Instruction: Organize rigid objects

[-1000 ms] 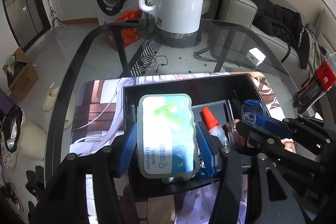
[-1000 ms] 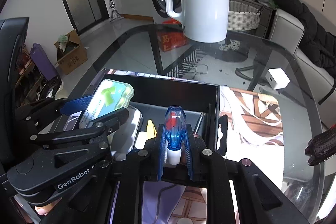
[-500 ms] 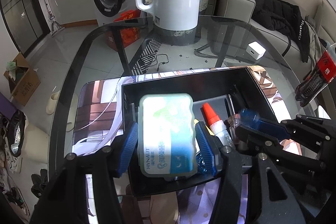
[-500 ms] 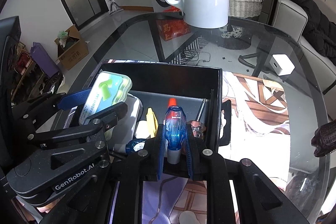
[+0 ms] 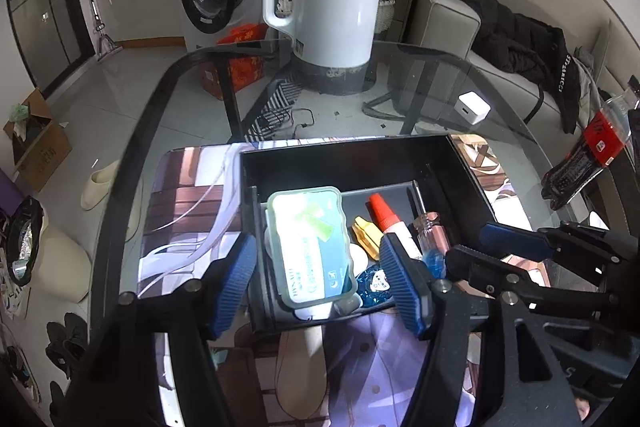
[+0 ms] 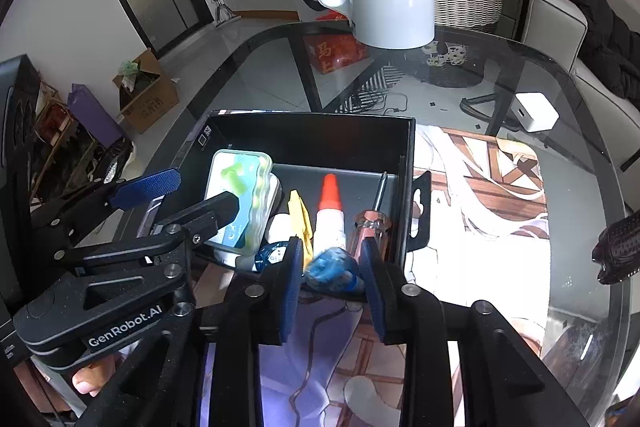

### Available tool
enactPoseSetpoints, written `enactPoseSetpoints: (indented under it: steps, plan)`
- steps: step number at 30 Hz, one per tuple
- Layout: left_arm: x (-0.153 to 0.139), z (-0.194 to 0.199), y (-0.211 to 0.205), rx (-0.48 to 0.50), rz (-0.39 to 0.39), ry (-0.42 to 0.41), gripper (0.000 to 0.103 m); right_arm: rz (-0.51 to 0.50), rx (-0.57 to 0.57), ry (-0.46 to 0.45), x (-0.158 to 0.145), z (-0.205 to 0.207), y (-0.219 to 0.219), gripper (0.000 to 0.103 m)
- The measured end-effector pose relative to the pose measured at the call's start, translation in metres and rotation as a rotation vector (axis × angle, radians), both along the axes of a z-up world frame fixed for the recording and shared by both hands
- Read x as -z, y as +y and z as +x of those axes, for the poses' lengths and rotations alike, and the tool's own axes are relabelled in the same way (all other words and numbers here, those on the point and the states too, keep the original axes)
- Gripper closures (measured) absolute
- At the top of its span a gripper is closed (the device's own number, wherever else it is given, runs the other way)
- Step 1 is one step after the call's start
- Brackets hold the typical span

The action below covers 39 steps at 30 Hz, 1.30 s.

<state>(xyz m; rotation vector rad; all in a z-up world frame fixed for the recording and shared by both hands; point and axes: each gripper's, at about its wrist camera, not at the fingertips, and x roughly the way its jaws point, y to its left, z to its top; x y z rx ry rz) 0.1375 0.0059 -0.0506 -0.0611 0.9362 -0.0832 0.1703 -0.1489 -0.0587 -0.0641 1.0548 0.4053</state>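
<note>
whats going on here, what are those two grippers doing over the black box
A person is sorting small items into a black box on a glass table, with a gripper in each hand. The left gripper has just been opening its jaws; the green case now lies in the box between them, free of the pads. The right gripper has also just been opening, and the screwdriver lies in the box with its blue handle between the jaws, beside a red-capped glue bottle.
</note>
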Motion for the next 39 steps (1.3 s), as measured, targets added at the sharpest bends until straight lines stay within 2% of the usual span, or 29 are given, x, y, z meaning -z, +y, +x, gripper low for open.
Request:
enactPoseSetpoints:
  steps: [5, 8, 11, 12, 14, 19, 23, 28, 32, 36, 39]
  plan:
    - [-0.012, -0.020, 0.003, -0.008, -0.003, -0.061, 0.021, 0.062, -0.009, -0.019, -0.011, -0.018, -0.011, 0.053]
    - [-0.014, -0.033, 0.005, -0.009, 0.007, -0.088, 0.020, 0.069, -0.022, -0.043, -0.015, -0.033, -0.014, 0.039]
    - [-0.020, -0.049, 0.007, -0.017, 0.014, -0.148, 0.019, 0.096, -0.028, -0.112, -0.021, -0.052, -0.020, 0.032]
    - [-0.022, -0.054, 0.008, -0.021, 0.019, -0.171, 0.018, 0.095, -0.028, -0.139, -0.022, -0.058, -0.022, 0.027]
    - [-0.026, -0.063, 0.010, -0.033, 0.034, -0.213, 0.013, 0.093, -0.015, -0.178, -0.023, -0.069, -0.026, 0.024]
    - [-0.030, -0.079, 0.014, -0.034, 0.024, -0.266, 0.013, 0.102, 0.014, -0.215, -0.022, -0.084, -0.032, 0.024]
    - [-0.034, -0.087, 0.011, -0.045, 0.059, -0.321, 0.012, 0.086, 0.022, -0.308, -0.029, -0.096, -0.032, 0.023]
    - [-0.044, -0.102, 0.011, -0.063, 0.060, -0.416, 0.011, 0.091, 0.021, -0.443, -0.046, -0.114, -0.031, 0.023]
    - [-0.051, -0.112, 0.009, -0.073, 0.073, -0.486, 0.010, 0.089, 0.051, -0.552, -0.058, -0.127, -0.034, 0.019]
    - [-0.054, -0.119, 0.008, -0.088, 0.073, -0.536, 0.009, 0.094, 0.089, -0.604, -0.066, -0.132, -0.040, 0.019]
    - [-0.054, -0.124, 0.008, -0.099, 0.058, -0.558, 0.001, 0.105, 0.111, -0.623, -0.070, -0.135, -0.045, 0.019]
